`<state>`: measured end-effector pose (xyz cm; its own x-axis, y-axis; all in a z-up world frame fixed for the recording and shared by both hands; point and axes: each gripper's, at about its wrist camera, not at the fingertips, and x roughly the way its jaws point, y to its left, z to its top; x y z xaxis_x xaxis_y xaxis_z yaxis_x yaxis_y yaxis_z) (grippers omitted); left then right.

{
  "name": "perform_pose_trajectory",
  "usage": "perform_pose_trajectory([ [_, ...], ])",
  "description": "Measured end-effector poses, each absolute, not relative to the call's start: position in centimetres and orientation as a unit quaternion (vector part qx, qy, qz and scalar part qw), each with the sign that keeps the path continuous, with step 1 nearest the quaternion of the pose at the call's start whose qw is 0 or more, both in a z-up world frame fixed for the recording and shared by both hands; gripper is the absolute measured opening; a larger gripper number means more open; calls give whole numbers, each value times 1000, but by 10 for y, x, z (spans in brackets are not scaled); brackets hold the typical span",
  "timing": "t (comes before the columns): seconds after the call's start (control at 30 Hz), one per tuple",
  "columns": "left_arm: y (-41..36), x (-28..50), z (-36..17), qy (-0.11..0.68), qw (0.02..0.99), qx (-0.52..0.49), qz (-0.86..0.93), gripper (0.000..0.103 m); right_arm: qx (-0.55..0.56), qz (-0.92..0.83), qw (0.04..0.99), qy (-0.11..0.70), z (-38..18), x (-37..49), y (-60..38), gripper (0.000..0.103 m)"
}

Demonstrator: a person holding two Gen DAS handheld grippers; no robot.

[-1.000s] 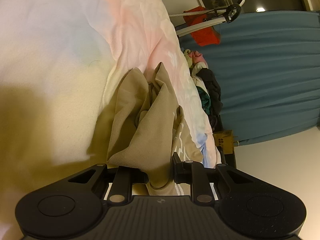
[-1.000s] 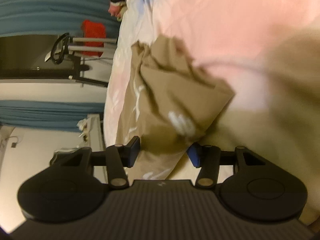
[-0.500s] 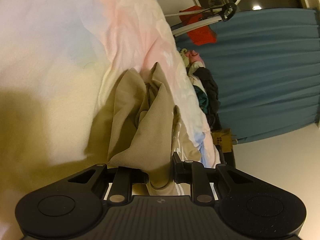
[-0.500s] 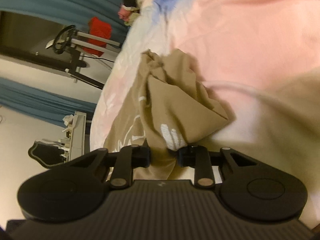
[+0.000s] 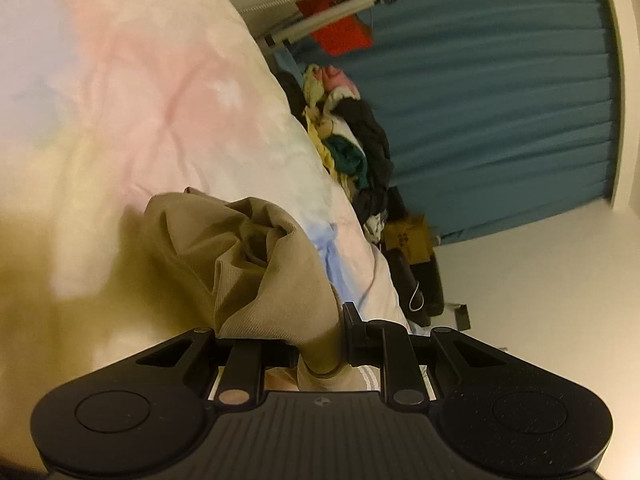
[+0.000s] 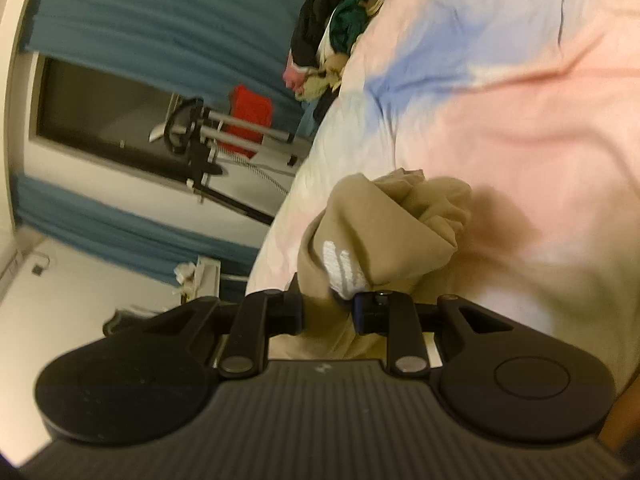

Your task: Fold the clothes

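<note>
Tan garment [image 5: 276, 280] hangs bunched, long axis away from both grippers.

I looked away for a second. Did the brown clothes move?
Yes. The brown clothes have come up off the pastel bedsheet, bunched and hanging from the right claw, which had just been closing on them.

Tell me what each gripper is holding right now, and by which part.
Both hold the same tan garment. The left gripper pinches a bunched fold near a hem; the right gripper pinches bunched fabric beside its white stripes.
</note>
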<state>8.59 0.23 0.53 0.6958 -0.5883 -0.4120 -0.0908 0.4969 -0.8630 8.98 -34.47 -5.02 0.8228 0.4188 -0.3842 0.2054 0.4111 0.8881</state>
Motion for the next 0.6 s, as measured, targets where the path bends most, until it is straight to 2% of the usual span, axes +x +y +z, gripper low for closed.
perform_pose_trajectory([
  [0.2,-75,165,42,362,799,-448,-171,22,525,33,806,272,-21,152,-402,26],
  [0.4,-166,274,73,309,810,-450,-215,22,478,0,850,220,35,243,-459,26],
  [0.6,-238,355,61,287,828,-414,-247,23,431,-16,882,189,30,312,-503,26],
])
